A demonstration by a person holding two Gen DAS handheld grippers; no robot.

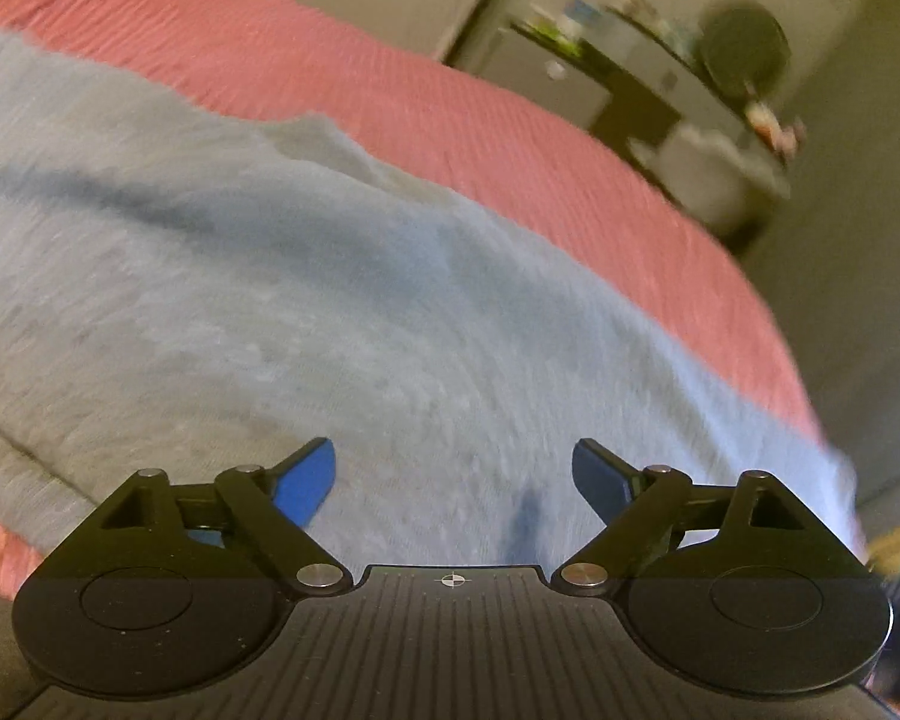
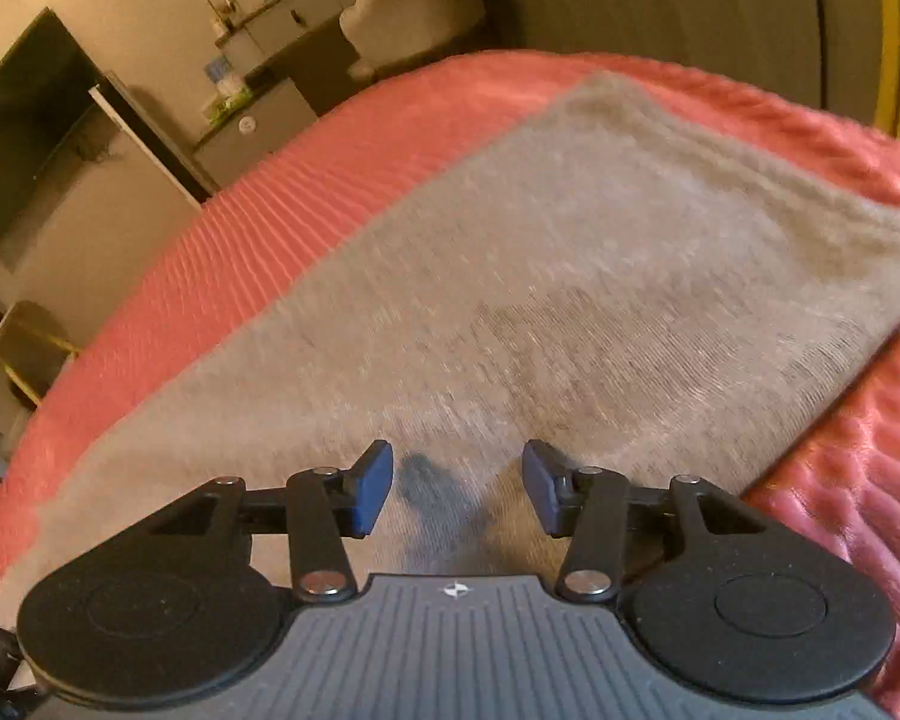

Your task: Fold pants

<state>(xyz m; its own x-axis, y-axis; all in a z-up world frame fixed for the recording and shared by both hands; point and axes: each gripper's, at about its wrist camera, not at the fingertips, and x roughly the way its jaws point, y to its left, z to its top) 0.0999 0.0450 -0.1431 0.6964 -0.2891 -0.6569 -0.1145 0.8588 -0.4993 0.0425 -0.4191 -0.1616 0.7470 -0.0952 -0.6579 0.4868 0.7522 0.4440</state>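
Left hand-held gripper (image 1: 453,483): fingers spread wide apart, gripping nothing. Right hand-held gripper (image 2: 457,489): fingers also apart, narrower gap, nothing between them.

Risks from this position:
- Closing on the flat middle of the cloth would likely pinch one layer only, so the fold beneath would separate when lifted.
- Both views show motion blur; a fast approach could drag the cloth and wrinkle it.
- Uneven lift between the two sides would skew the next fold.

The pants (image 2: 570,300), grey knit, lie flat on the bed's pink cover (image 2: 270,192) and appear already folded into a broad panel. In each view the cloth fills the frame centre and runs under the fingertips. Contact with the fabric cannot be confirmed. The panel's far edge lies at upper right of the right view.
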